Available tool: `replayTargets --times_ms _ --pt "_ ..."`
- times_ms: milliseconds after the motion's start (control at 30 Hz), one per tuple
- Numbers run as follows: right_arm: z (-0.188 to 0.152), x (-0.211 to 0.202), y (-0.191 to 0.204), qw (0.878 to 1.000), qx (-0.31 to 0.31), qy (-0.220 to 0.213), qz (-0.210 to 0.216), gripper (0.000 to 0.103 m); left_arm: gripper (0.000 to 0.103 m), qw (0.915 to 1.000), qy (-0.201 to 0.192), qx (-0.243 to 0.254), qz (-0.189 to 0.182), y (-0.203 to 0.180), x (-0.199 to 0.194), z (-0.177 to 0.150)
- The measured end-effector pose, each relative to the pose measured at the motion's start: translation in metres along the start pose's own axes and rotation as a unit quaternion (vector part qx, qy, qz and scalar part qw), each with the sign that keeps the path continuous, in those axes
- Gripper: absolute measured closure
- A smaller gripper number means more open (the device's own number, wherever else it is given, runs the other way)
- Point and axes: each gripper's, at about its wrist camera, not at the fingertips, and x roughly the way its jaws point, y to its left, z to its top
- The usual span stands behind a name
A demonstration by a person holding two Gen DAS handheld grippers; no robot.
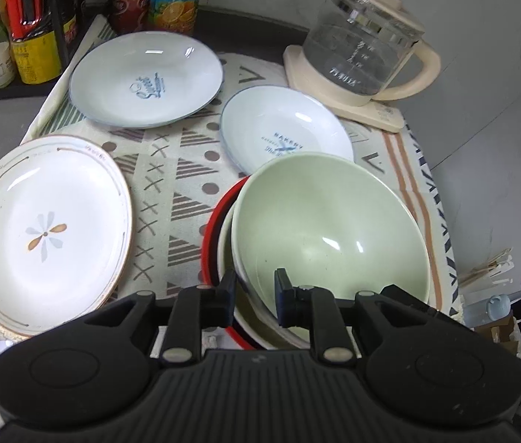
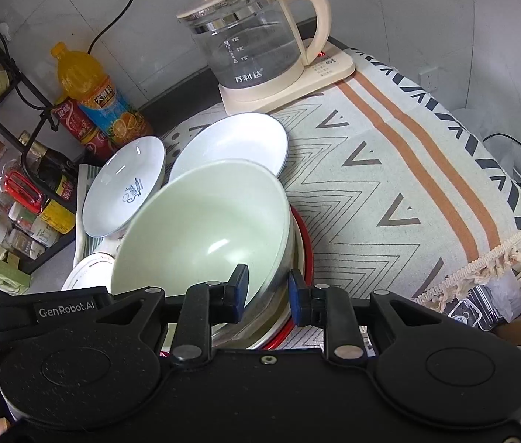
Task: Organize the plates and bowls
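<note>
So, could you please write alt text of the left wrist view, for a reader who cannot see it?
The left gripper straddles the near rim of a pale green bowl that sits tilted in a stack of bowls on a patterned cloth. Around it lie three white plates: a flower plate, a "Sweet" plate and a "Bakery" plate. A glass kettle stands behind.

A pale green bowl (image 1: 328, 229) is seen lower centre, over a red-rimmed dish (image 1: 211, 247). A flower-patterned white plate (image 1: 44, 236) lies left; blue lettering marks two white plates (image 1: 146, 79). The tablecloth (image 1: 179, 170) is geometric-patterned.
</note>
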Motion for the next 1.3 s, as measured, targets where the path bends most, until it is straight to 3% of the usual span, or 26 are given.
replayTargets --times_ms 467,667,833,1033,1300 --pt "-0.003 -0.012 -0.006 1.000 -0.008 -0.009 0.004 0.077 0.076 0.9991 -0.029 -0.014 0.029 0.011 -0.016 0.002" --pt "-0.012 -0.014 -0.018 1.000 0.011 -0.005 0.008 0.066 0.070 0.9982 -0.037 -0.019 0.042 0.016 -0.027 -0.006" --pt "-0.018 -0.021 -0.018 1.000 0.020 -0.005 0.019 0.056 0.044 0.9964 -0.048 -0.015 0.068 0.019 -0.040 -0.014" --pt "-0.021 -0.033 0.001 0.999 0.001 -0.011 0.045 0.044 0.023 0.9943 -0.058 -0.028 0.085 0.033 -0.054 -0.018" --pt "-0.029 -0.036 0.041 0.996 -0.047 -0.016 0.073 0.025 0.022 0.9909 -0.061 -0.051 0.109 0.064 -0.071 -0.026"
